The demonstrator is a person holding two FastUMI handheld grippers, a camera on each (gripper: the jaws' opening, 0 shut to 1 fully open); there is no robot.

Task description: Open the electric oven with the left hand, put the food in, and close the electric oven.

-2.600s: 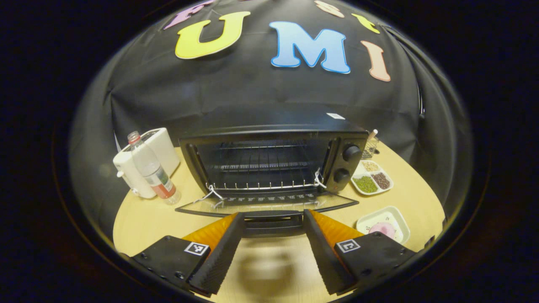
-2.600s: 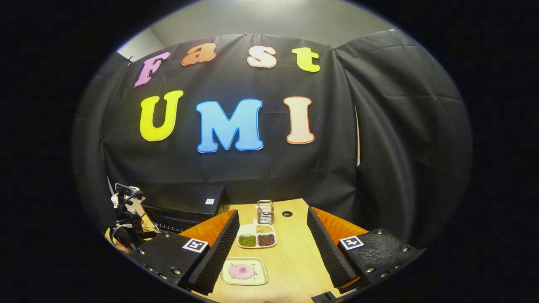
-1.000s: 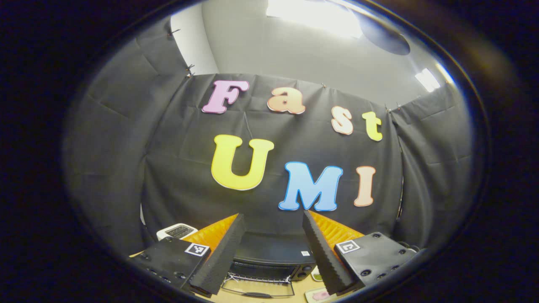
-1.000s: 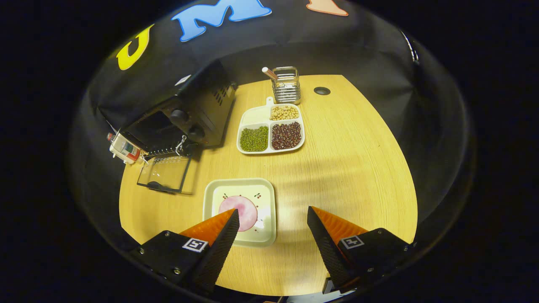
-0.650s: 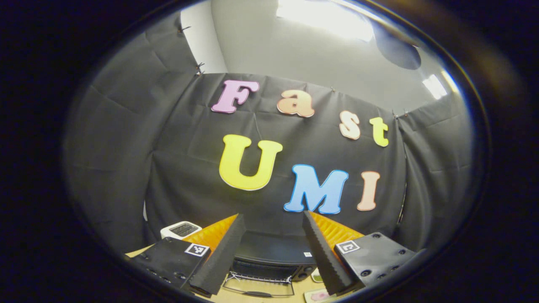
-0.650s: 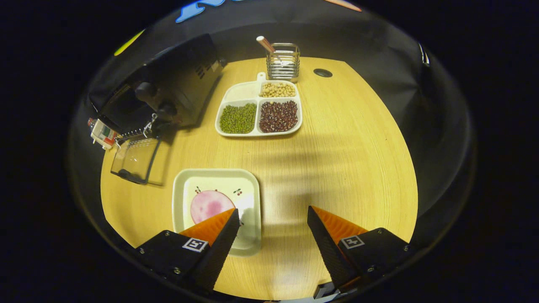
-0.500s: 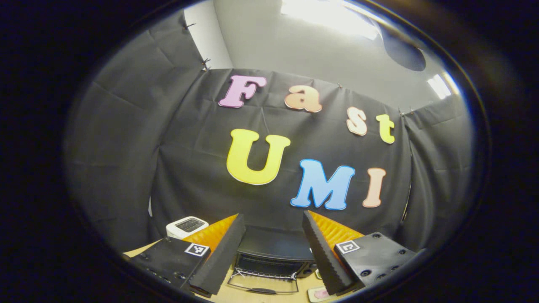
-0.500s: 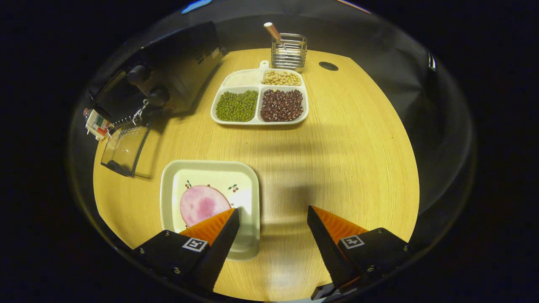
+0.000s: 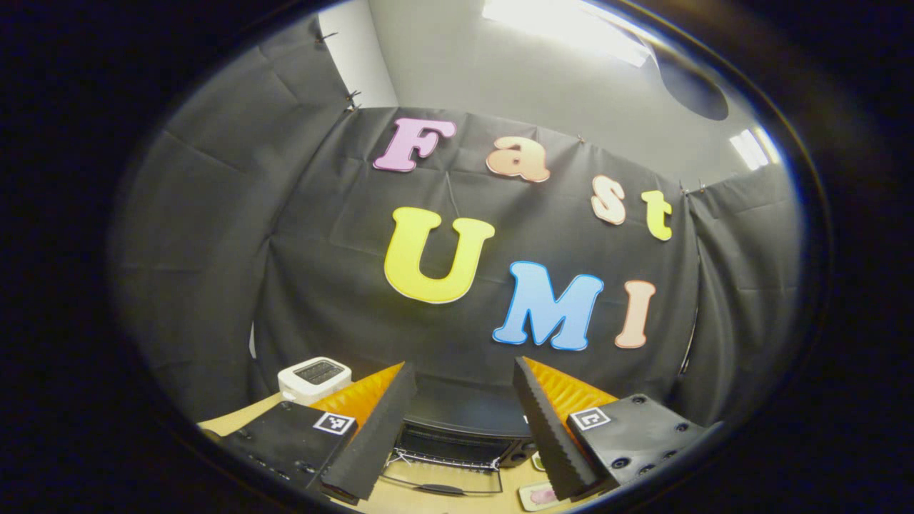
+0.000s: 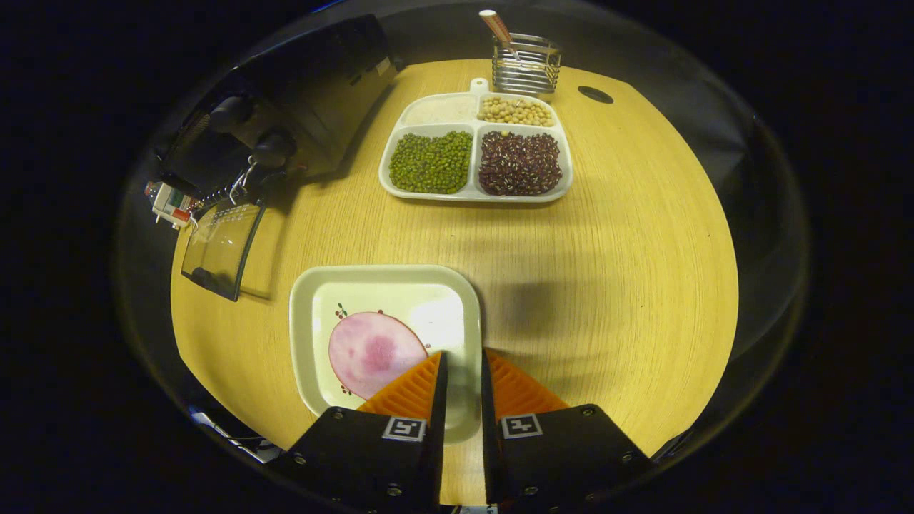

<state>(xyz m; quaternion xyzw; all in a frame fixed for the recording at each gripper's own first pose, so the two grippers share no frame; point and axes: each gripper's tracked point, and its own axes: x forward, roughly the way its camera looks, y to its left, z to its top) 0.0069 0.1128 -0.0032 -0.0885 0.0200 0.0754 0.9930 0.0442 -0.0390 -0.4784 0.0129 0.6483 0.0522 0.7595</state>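
In the right gripper view, a square cream plate (image 10: 385, 293) lies on the table with a round pink slice of food (image 10: 375, 352) on it. My right gripper (image 10: 460, 355) straddles the plate's right rim, one finger inside and one outside, shut on it. The black electric oven (image 10: 307, 86) stands at the far left with its glass door (image 10: 221, 246) folded down flat. My left gripper (image 9: 459, 371) is raised and tilted up toward the booth wall, open with nothing between its fingers. Below it sit the oven (image 9: 457, 435), its lowered door (image 9: 443, 487) and the plate (image 9: 539, 494).
A white divided tray (image 10: 475, 193) of green, red and pale beans lies behind the plate. A wire holder (image 10: 525, 61) with a stick stands at the back edge. A bottle (image 10: 168, 203) lies left of the oven. A white toaster (image 9: 314, 373) stands at the left.
My right gripper came down over the plate and went from wide open to shut on its right rim. My left gripper let go of the door handle, lifted away and tilted upward.
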